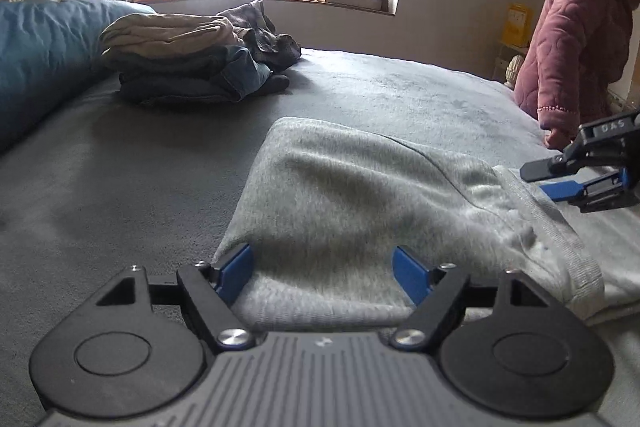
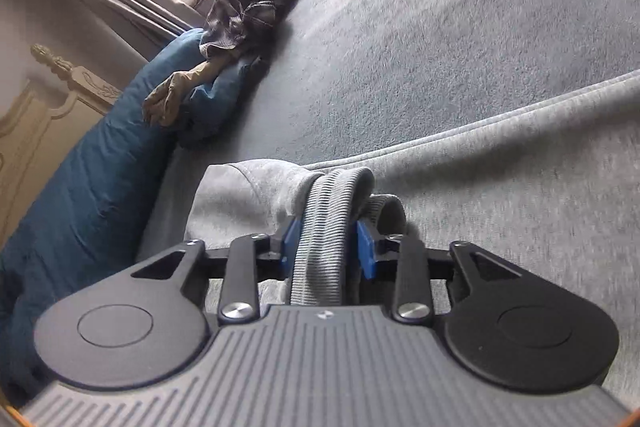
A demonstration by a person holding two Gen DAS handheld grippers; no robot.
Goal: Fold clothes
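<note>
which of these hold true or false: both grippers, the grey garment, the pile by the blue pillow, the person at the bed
1. The right gripper pinches the ribbed band of the light grey fleece garment. True.
2. The left gripper is clamped shut. False: its jaws stand wide apart, with grey cloth between them.
3. The stack of folded clothes lies beside the long blue pillow. True.
4. The person in the pink quilted coat sits on the grey bed cover. False: she stands beside the bed.

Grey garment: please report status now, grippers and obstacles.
Left gripper open, straddling grey garment. Right gripper shut on its ribbed hem. Clothes pile far off, not in the way.
</note>
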